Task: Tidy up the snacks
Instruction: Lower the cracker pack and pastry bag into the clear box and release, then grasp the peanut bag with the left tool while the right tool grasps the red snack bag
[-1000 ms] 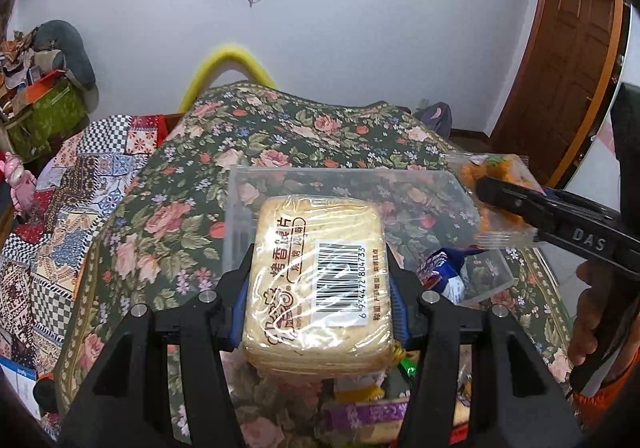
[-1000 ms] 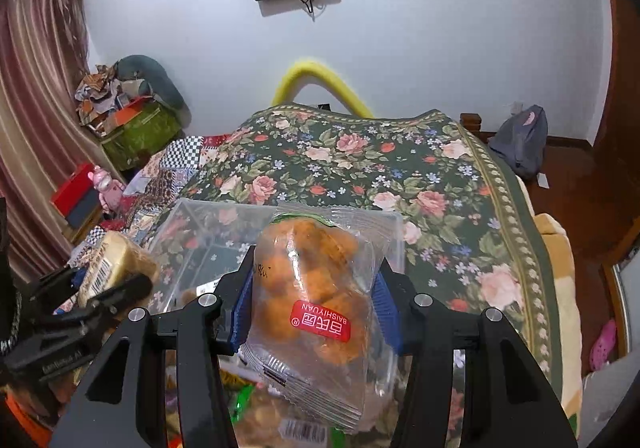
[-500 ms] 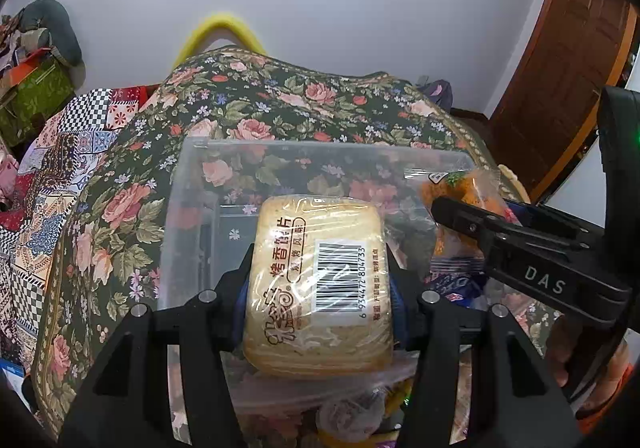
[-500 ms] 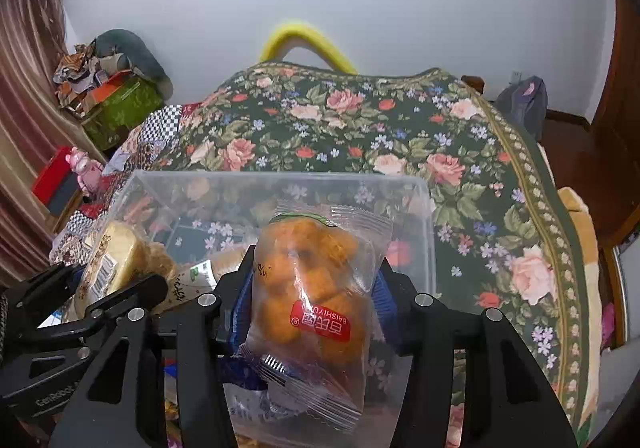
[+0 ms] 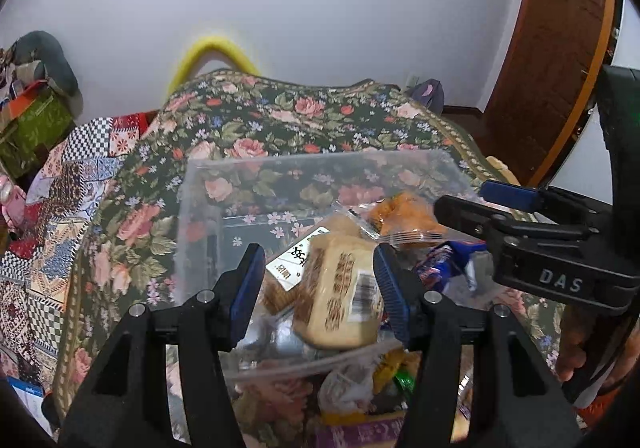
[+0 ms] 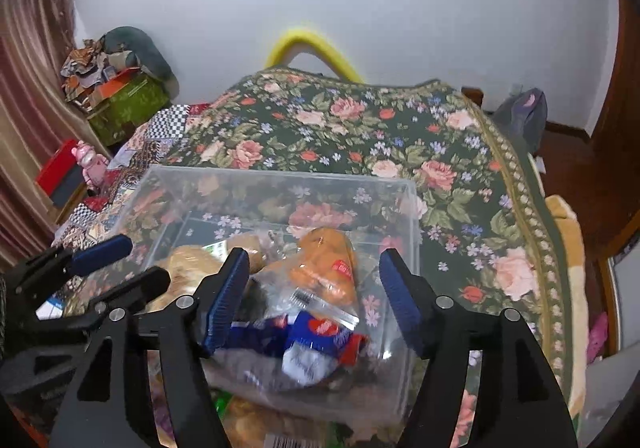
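Both grippers, L [image 5: 320,284] & R [image 6: 314,296], wide open, holding nothing; packs in bin [image 6: 280,183] light, crinkly, crushable, so pinch mid-body gently.

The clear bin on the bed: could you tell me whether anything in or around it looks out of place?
Mostly tidy. In the bin the bread pack lies tilted on other packs, and the orange snack bag leans against them. More snacks lie loose outside the near wall. Both grippers, left and right, have open jaws.
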`<state>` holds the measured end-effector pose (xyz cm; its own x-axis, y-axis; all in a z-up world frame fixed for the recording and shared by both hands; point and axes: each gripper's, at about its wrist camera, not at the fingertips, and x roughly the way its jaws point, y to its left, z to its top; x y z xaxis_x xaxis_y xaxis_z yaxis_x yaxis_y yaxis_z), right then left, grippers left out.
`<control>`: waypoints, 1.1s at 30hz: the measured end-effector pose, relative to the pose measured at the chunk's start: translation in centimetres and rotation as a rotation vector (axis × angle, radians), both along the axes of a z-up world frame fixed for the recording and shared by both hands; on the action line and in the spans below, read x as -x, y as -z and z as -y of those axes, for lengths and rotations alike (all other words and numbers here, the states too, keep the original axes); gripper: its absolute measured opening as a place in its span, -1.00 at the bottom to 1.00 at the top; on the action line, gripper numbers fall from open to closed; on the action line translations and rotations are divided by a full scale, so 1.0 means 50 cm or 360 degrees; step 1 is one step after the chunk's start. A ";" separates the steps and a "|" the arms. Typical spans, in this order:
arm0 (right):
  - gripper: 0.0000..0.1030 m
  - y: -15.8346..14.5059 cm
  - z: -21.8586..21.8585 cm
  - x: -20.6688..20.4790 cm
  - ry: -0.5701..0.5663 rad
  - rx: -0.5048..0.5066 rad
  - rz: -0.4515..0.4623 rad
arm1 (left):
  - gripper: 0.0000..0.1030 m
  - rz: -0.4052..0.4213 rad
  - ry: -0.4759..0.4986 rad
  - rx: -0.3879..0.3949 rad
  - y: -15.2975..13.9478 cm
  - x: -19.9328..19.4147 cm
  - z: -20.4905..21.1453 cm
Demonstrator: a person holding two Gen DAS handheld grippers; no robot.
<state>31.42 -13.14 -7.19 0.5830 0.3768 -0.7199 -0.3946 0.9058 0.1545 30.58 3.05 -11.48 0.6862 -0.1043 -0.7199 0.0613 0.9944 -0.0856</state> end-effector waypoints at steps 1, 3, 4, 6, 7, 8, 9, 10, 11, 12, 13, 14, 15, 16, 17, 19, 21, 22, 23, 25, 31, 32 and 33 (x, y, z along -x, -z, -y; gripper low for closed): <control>0.30 -0.009 0.004 0.012 -0.0011 -0.0003 0.0018 | 0.09 0.0007 0.0001 0.0000 -0.008 0.009 -0.001; 0.31 -0.027 0.012 0.039 -0.0032 -0.0005 0.0054 | 0.15 0.0020 0.0000 0.0002 -0.024 0.035 -0.006; 0.31 -0.035 0.016 0.054 -0.0044 -0.0004 0.0073 | 0.17 0.0023 0.0001 0.0004 -0.029 0.043 -0.008; 0.37 -0.051 0.026 0.092 -0.0070 0.0009 0.0123 | 0.21 0.0031 0.0008 -0.0003 -0.041 0.074 -0.012; 0.41 -0.056 0.030 0.111 -0.0081 0.0018 0.0146 | 0.22 0.0032 0.0011 -0.0009 -0.044 0.085 -0.013; 0.45 -0.059 0.032 0.123 -0.0090 0.0026 0.0164 | 0.24 0.0032 0.0018 -0.0015 -0.046 0.105 -0.016; 0.47 -0.062 0.035 0.139 -0.0104 0.0034 0.0181 | 0.26 0.0027 0.0023 -0.0014 -0.047 0.121 -0.018; 0.50 -0.062 0.037 0.155 -0.0119 0.0043 0.0192 | 0.27 0.0020 0.0024 -0.0009 -0.046 0.135 -0.020; 0.52 -0.061 0.040 0.171 -0.0135 0.0045 0.0194 | 0.29 0.0012 0.0023 -0.0005 -0.042 0.152 -0.022; 0.52 -0.057 0.043 0.186 -0.0158 0.0041 0.0185 | 0.30 0.0001 0.0021 -0.0006 -0.039 0.168 -0.024; 0.54 -0.051 0.045 0.200 -0.0182 0.0036 0.0169 | 0.31 -0.0006 0.0020 -0.0009 -0.035 0.178 -0.025; 0.54 -0.043 0.047 0.214 -0.0206 0.0034 0.0150 | 0.33 -0.0017 0.0023 -0.0013 -0.029 0.194 -0.025; 0.54 -0.036 0.049 0.227 -0.0224 0.0034 0.0130 | 0.36 -0.0035 0.0027 -0.0019 -0.021 0.214 -0.026; 0.55 -0.026 0.051 0.244 -0.0242 0.0036 0.0107 | 0.36 -0.0045 0.0030 -0.0022 -0.015 0.225 -0.026; 0.58 -0.019 0.053 0.255 -0.0252 0.0038 0.0091 | 0.36 -0.0061 0.0034 -0.0026 -0.007 0.241 -0.027; 0.67 -0.001 0.056 0.278 -0.0275 0.0046 0.0055 | 0.36 -0.0107 0.0040 -0.0035 0.013 0.275 -0.028; 0.69 0.019 0.055 0.303 -0.0306 0.0071 0.0020 | 0.36 -0.0146 0.0043 -0.0043 0.031 0.303 -0.029; 0.72 0.029 0.055 0.314 -0.0319 0.0083 0.0004 | 0.36 -0.0155 0.0043 -0.0044 0.035 0.313 -0.029; 0.79 0.038 0.055 0.326 -0.0332 0.0091 -0.0013 | 0.36 -0.0169 0.0039 -0.0044 0.044 0.329 -0.030; 0.90 0.053 0.054 0.344 -0.0361 0.0095 -0.0034 | 0.36 -0.0197 0.0032 -0.0036 0.059 0.354 -0.032; 0.99 0.085 0.023 0.358 -0.0384 0.0096 -0.0127 | 0.40 -0.0269 0.0041 0.0010 0.096 0.404 -0.033; 0.99 0.088 0.018 0.356 -0.0371 0.0080 -0.0143 | 0.42 -0.0275 0.0041 0.0013 0.099 0.408 -0.031; 0.99 0.089 0.013 0.351 -0.0354 0.0059 -0.0159 | 0.42 -0.0283 0.0036 0.0022 0.105 0.414 -0.032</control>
